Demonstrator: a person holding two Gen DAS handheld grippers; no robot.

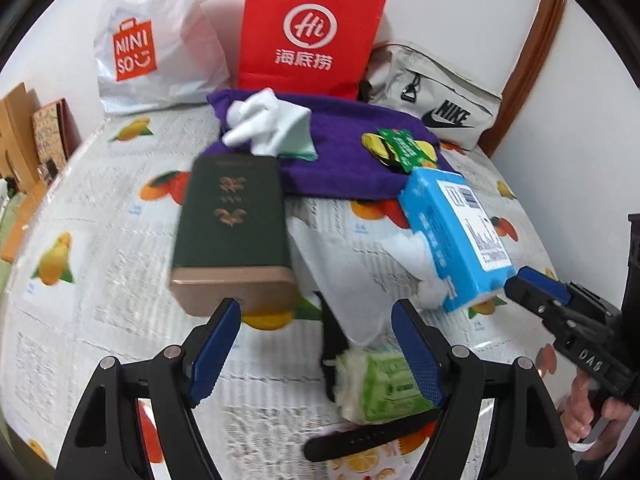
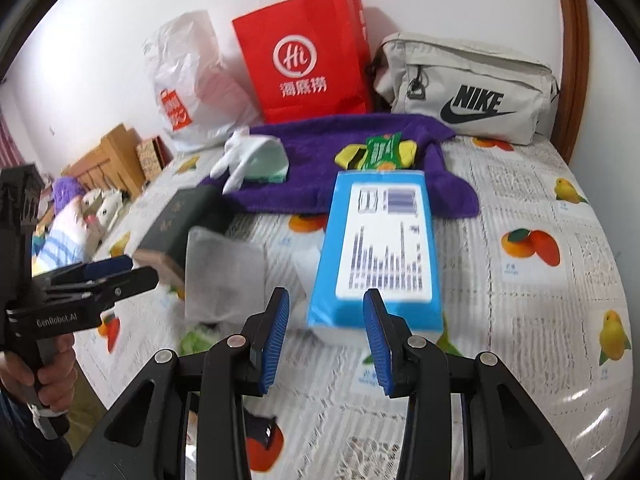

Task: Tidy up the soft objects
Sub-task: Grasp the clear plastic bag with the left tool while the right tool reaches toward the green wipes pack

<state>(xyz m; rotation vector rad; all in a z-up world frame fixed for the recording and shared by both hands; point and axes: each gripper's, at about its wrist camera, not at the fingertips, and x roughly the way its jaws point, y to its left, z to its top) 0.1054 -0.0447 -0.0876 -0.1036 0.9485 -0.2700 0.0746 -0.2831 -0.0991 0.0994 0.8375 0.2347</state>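
Observation:
A purple towel lies at the back of the table with a white glove and a green and yellow snack packet on it. The towel also shows in the right wrist view. A white cloth lies mid-table. A green tissue pack sits just by my left gripper's right finger. The left gripper is open and empty. My right gripper is open and empty, right before a blue box.
A dark green box stands left of the cloth. A red paper bag, a white Miniso bag and a grey Nike pouch stand against the back wall. A black strap lies near me.

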